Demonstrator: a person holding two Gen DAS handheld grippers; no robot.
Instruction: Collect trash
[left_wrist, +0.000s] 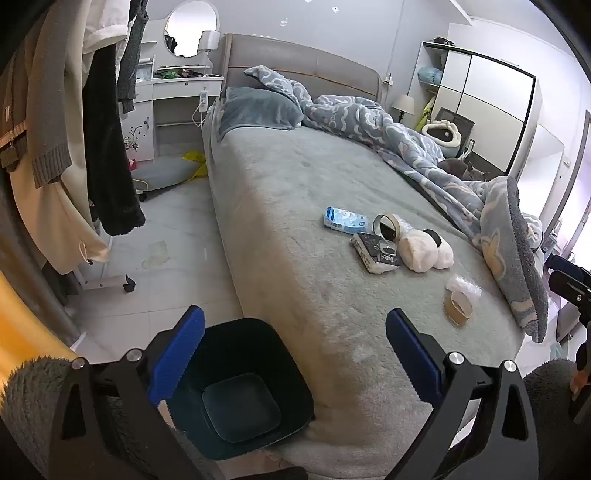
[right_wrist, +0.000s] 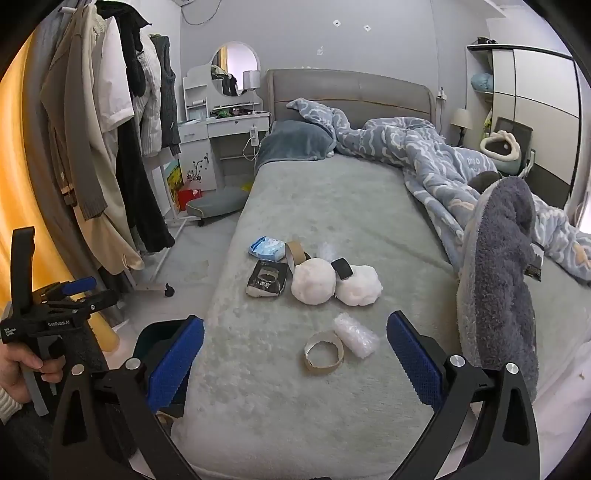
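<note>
Both claws released, trash waiting on the bed.
We hold the left gripper (left_wrist: 295, 354) and right gripper (right_wrist: 295, 354) spread wide, empty. Cardboard ring (right_wrist: 324, 357) and bubble wrap (right_wrist: 356, 334) touch near the bed (right_wrist: 332, 206) foot edge; bin (left_wrist: 240, 391) against its corner.

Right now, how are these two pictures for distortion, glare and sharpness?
Left wrist view: heavy fisheye bending, bed edges curve, dark corners, bright window glare at right. Right wrist view: same bending, orange glow on the left, cardboard ring sharp.
</note>
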